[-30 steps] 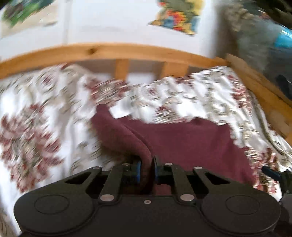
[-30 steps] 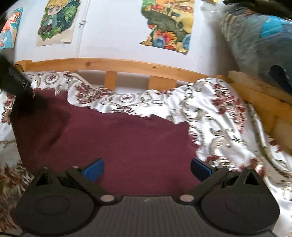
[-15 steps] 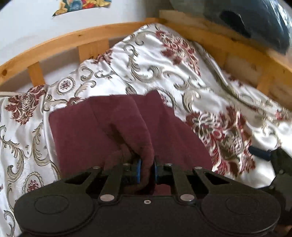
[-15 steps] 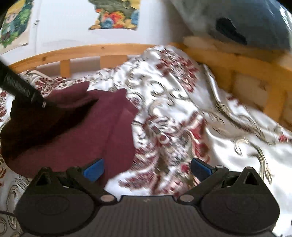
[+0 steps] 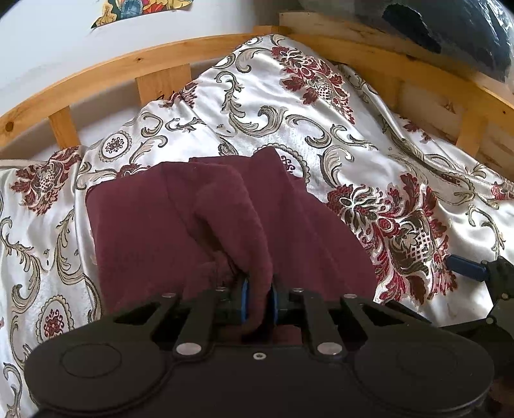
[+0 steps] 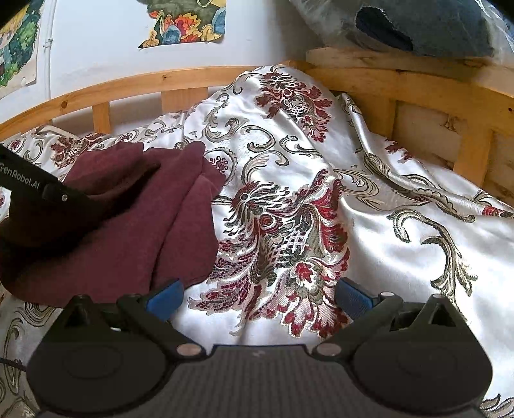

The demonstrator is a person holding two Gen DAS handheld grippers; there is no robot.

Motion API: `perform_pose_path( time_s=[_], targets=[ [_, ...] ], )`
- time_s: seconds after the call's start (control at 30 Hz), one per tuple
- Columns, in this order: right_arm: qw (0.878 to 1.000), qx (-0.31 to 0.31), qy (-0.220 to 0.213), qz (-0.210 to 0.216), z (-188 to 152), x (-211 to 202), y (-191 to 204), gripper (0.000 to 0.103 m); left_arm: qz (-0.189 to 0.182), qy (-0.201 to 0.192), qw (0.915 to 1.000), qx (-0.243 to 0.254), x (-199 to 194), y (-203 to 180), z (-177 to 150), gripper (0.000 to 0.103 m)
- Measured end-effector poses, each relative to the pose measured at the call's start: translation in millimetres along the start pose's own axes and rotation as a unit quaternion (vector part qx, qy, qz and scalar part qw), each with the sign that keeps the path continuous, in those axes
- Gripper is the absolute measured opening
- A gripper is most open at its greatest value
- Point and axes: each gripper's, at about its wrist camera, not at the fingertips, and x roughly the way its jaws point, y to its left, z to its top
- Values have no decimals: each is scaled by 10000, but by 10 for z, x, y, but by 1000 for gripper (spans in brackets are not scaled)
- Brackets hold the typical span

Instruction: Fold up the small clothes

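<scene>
A maroon garment (image 5: 154, 218) lies folded over on the patterned bedspread (image 5: 289, 106). My left gripper (image 5: 258, 304) is shut on a bunched fold of it, the cloth pinched between the blue pads. In the right wrist view the same garment (image 6: 154, 225) sits at the left, with the left gripper's black body (image 6: 38, 189) lying across it. My right gripper (image 6: 258, 297) stands open over bare bedspread (image 6: 401, 257), just right of the garment's edge, with nothing between its fingers. Its left fingertip (image 6: 165, 294) is close to the cloth's hem.
A wooden bed rail (image 5: 96, 74) curves round the back and right. A dark blue bundle in plastic (image 6: 424, 25) rests on the rail at the top right. Posters (image 6: 183, 22) hang on the white wall. The right gripper's blue fingertip (image 5: 465, 267) shows at the left wrist view's right edge.
The left gripper has carried its pinched fold rightward across the garment, doubling the cloth over. The right gripper has swung right, off the garment and over bare bedspread. Both have held still lately.
</scene>
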Motion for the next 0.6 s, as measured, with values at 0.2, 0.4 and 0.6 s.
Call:
perform_pose_path(
  time_s=[0.2,0.4,0.6],
  targets=[
    [10000,63,-7,27,-21,-11,-15,103,2,39,10000,-25,14,-27,-8,19],
    [9999,144,-14,76,-19,-13,-41,103,-126,49,9998,-165,-2,-51,31,26],
    [9997,236,-38,91,-19,-31,-73,103,-502,-83,9979,-392,-102,-67,107,49]
  ],
)
